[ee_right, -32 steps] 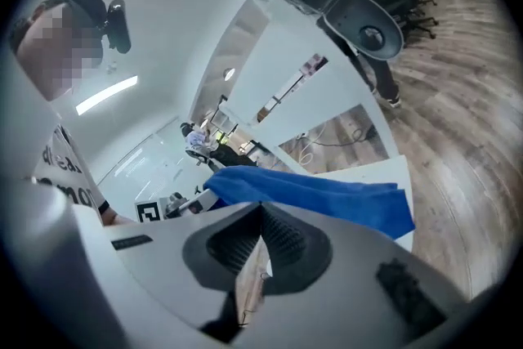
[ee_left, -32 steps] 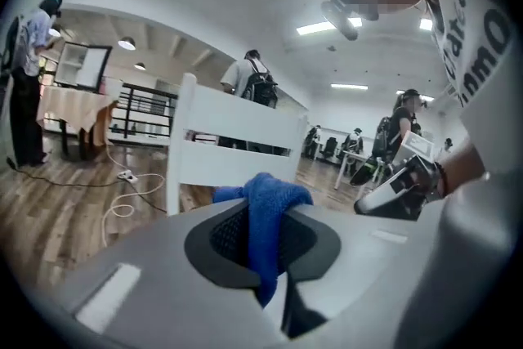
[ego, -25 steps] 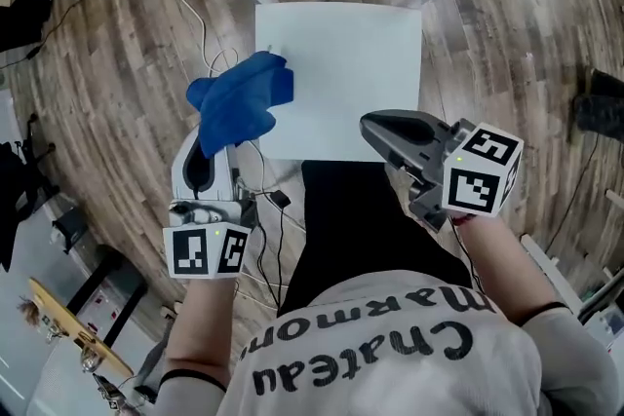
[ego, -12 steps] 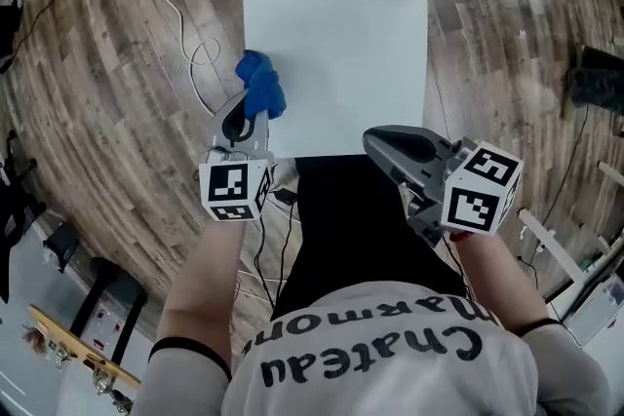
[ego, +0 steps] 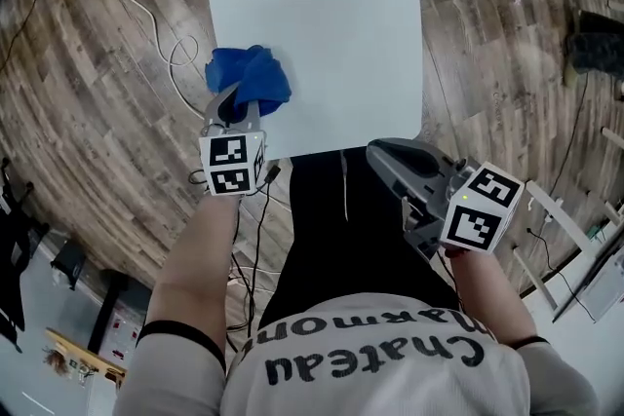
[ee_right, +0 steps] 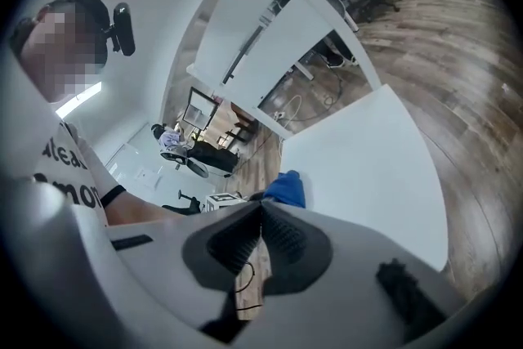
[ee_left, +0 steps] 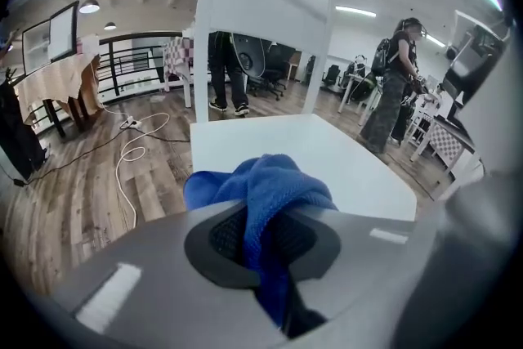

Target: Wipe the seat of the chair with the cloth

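A blue cloth (ego: 249,79) rests bunched on the near left part of the white chair seat (ego: 341,34). My left gripper (ego: 234,107) is shut on the cloth; in the left gripper view the blue cloth (ee_left: 274,200) fills the gap between the jaws, with the seat (ee_left: 327,155) beyond. My right gripper (ego: 385,151) hangs off the seat's near right corner, jaws shut on nothing. The right gripper view looks across the seat (ee_right: 368,167) to the cloth (ee_right: 288,189) at its far side.
A white cable (ego: 146,5) loops over the wooden floor (ego: 88,112) left of the chair. The white chair back (ee_left: 270,0) rises beyond the seat. People (ee_left: 394,82) stand among desks and office chairs in the distance. My black trouser legs (ego: 341,219) stand at the seat's near edge.
My left gripper has carried the cloth from the seat's left edge onto the seat and pressed it down. The right gripper has stayed beside the near right corner.
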Motion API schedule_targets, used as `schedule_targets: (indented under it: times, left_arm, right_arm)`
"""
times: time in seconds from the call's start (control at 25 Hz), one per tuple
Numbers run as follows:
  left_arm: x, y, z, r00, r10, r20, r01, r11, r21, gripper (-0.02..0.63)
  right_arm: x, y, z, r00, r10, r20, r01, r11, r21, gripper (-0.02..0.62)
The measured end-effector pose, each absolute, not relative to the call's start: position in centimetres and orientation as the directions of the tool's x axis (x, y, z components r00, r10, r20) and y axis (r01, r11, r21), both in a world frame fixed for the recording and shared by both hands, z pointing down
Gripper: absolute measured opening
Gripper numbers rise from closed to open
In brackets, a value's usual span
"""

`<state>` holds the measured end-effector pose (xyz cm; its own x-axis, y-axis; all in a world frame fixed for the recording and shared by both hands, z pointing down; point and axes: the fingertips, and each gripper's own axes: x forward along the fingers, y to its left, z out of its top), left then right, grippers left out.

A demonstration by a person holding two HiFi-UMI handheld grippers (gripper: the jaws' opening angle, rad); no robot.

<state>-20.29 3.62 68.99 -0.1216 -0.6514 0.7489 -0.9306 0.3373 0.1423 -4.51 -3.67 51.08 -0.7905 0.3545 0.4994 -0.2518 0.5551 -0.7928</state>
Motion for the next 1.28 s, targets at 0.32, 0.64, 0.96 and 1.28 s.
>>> schedule_targets:
  times: [0.32, 0.64, 0.96, 1.28]
  left_arm:
    - [-18.4, 0.4, 70.1, -0.193, -0.643, 0.741, -0.864, 0.469, 0.182, 0.032]
    - [-13.4, -4.9, 70.2, -0.185, -0.659, 0.729, -0.868, 0.457, 0.194, 0.031]
    - [-4.6, -12.5, 70.1, -0.060, -0.720, 0.691, -0.916, 0.315, 0.249, 0.031]
    - [1.3, -18.2, 70.0, -0.005, -0.737, 0.676, -0.942, 0.230, 0.243, 0.031]
  right_arm:
    - [-1.0, -5.7, 52.0, -0.804, 0.335, 0.492, -0.270, 0.531, -0.804, 0.014]
    - [4.8, -9.4, 53.3, -0.825, 0.274, 0.494, -0.312, 0.507, -0.803, 0.014]
    - [11.1, -12.7, 53.7, -0.842, 0.200, 0.501, -0.356, 0.491, -0.795, 0.014]
    - [17.5, -15.1, 53.8, -0.852, 0.093, 0.515, -0.423, 0.456, -0.783, 0.014]
